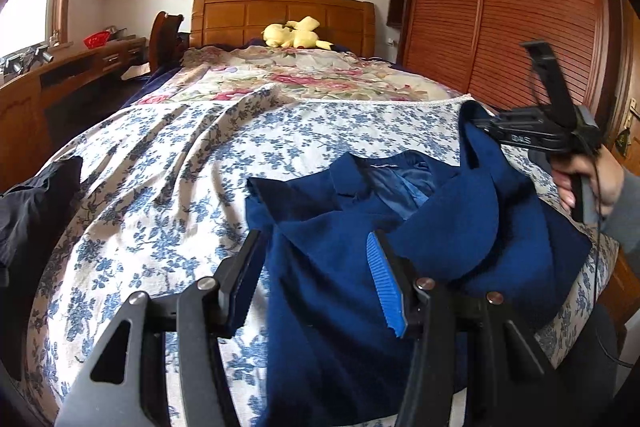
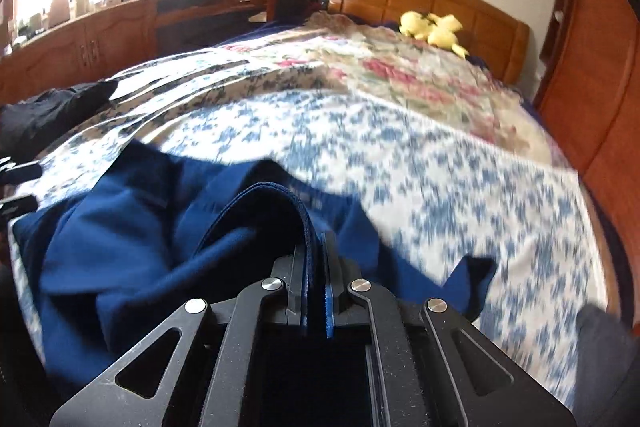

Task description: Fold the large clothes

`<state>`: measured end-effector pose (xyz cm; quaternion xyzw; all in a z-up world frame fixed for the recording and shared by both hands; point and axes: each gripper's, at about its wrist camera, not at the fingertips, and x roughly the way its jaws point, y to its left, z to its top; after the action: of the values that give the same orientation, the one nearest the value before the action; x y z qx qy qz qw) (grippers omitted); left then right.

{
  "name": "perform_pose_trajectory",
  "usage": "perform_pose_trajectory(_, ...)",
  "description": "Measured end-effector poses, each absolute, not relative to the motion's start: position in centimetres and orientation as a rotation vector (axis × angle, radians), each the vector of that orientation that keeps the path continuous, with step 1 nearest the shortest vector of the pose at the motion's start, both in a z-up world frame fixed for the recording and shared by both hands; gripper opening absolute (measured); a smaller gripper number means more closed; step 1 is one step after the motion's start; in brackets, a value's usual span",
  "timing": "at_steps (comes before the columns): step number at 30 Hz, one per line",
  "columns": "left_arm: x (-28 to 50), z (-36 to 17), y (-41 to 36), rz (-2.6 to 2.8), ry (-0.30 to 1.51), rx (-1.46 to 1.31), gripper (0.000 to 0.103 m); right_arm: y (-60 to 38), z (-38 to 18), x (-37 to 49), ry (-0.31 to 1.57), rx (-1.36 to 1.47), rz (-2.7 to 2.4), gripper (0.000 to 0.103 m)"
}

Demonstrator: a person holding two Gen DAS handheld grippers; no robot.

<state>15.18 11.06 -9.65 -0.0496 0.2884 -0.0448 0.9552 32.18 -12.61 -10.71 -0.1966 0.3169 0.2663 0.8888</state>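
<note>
A large dark blue jacket [image 1: 332, 267] lies crumpled on the near right part of the flowered bedspread [image 1: 160, 167], collar and lining showing. My left gripper [image 1: 316, 267] is open just above it, one finger over the jacket's left edge and the other, with a blue pad [image 1: 386, 283], over its middle. At the right, a person's hand holds my right gripper [image 1: 480, 123], which lifts a flap of the jacket off the bed. In the blurred right wrist view that gripper [image 2: 316, 259] is shut on a folded edge of the jacket [image 2: 140, 227].
A black garment [image 1: 36, 211] lies at the bed's left edge. A yellow plush toy [image 1: 296, 33] sits by the wooden headboard [image 1: 280, 11]. A wooden desk [image 1: 60, 75] runs along the left, and a slatted wardrobe [image 1: 520, 7] stands at the right.
</note>
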Motion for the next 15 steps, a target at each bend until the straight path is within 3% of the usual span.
perform_pose_trajectory(11, 14.7, -9.7, 13.5, -0.064, 0.574, -0.136, 0.052, -8.7, -11.9, 38.2, 0.702, -0.505, 0.434, 0.005)
perform_pose_trajectory(13, 14.7, -9.7, 13.6, -0.064, 0.574, -0.136, 0.052, -8.9, -11.3, 37.5, 0.689, -0.484, 0.435, 0.014)
perform_pose_trajectory(15, 14.7, -9.7, 13.6, -0.064, 0.573, -0.137, 0.052, -9.0, -10.4, 36.3, 0.665, -0.476, 0.444, 0.039)
